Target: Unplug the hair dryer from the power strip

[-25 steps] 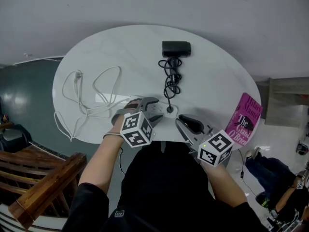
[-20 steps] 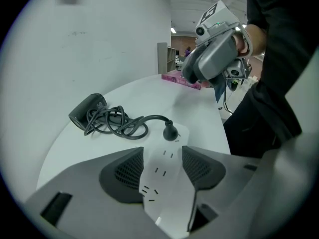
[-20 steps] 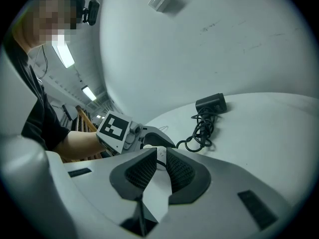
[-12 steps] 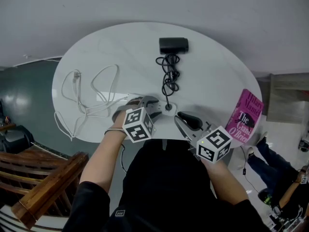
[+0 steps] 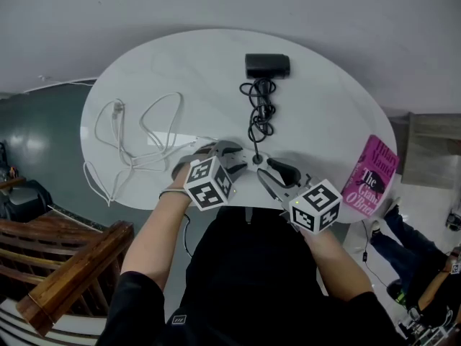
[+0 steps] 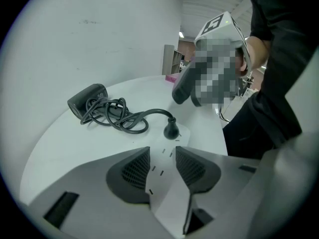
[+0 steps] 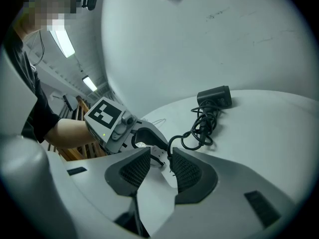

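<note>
Two claws at the power strip [image 6: 160, 176]: left claw [image 5: 232, 158], just closing, clamps it steady; right claw [image 5: 268, 173], just opened, gapes beside its plug [image 6: 171, 129], ready to pull.

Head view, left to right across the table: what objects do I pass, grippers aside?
White cable → black hair dryer with its coiled cord → pink book at the right edge.

On the white table [image 5: 324, 114] I see a black hair dryer [image 5: 267, 65], its black cord [image 5: 261, 114] and plug [image 6: 171, 130], a white power strip [image 6: 163, 169], a white cable [image 5: 144, 146], a magenta book [image 5: 371, 175], and my pale grey left gripper [image 6: 162, 153] and right gripper [image 7: 160, 158] with dark meshed pads and black-and-white square markers.
</note>
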`<action>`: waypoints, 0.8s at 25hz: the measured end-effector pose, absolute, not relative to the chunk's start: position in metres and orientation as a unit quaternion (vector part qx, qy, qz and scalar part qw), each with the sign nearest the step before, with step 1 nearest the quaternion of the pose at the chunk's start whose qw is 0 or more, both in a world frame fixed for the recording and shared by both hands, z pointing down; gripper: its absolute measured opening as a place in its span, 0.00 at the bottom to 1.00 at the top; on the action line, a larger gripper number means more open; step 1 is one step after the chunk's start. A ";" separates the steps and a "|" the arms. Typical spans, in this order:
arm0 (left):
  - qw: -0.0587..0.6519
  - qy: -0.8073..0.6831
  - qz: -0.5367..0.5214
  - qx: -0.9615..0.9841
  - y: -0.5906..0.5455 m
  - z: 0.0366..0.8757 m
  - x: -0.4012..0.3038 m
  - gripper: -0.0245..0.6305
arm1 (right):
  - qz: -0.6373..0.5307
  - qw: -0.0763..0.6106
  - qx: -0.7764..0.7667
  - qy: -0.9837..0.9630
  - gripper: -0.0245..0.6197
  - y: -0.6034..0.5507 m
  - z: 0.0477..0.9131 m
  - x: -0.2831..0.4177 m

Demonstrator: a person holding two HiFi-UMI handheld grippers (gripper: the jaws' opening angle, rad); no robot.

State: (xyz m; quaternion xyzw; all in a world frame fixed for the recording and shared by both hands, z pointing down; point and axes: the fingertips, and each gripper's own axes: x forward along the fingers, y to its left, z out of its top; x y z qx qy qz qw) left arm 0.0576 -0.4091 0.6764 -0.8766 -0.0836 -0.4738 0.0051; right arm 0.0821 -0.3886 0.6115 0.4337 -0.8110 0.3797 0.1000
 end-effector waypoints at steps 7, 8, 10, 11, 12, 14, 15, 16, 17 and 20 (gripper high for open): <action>0.007 -0.077 -0.468 -0.880 -0.411 0.678 0.058 0.26 | 0.352 0.141 0.428 -0.820 0.25 -0.402 0.634 0.076; 0.007 -0.078 -0.468 -0.880 -0.411 0.678 0.058 0.26 | 0.340 0.154 0.429 -0.823 0.25 -0.403 0.636 0.075; 0.007 -0.078 -0.469 -0.879 -0.411 0.678 0.058 0.26 | 0.329 0.173 0.423 -0.826 0.25 -0.405 0.642 0.072; 0.007 -0.078 -0.471 -0.879 -0.411 0.678 0.058 0.26 | 0.328 0.179 0.419 -0.827 0.25 -0.404 0.645 0.070; 0.006 -0.079 -0.472 -0.878 -0.411 0.677 0.058 0.26 | 0.326 0.184 0.418 -0.828 0.25 -0.404 0.647 0.068; 0.003 -0.079 -0.473 -0.877 -0.411 0.677 0.058 0.26 | 0.310 0.200 0.424 -0.827 0.25 -0.404 0.650 0.068; 0.001 -0.078 -0.473 -0.877 -0.411 0.677 0.058 0.26 | 0.296 0.212 0.428 -0.827 0.23 -0.405 0.652 0.069; 0.001 -0.076 -0.474 -0.877 -0.411 0.677 0.058 0.26 | 0.283 0.225 0.431 -0.827 0.20 -0.405 0.653 0.070; 0.001 -0.074 -0.474 -0.877 -0.411 0.677 0.058 0.26 | 0.272 0.236 0.432 -0.827 0.18 -0.405 0.654 0.070; 0.004 -0.068 -0.472 -0.879 -0.411 0.678 0.058 0.27 | 0.250 0.253 0.432 -0.829 0.18 -0.405 0.655 0.068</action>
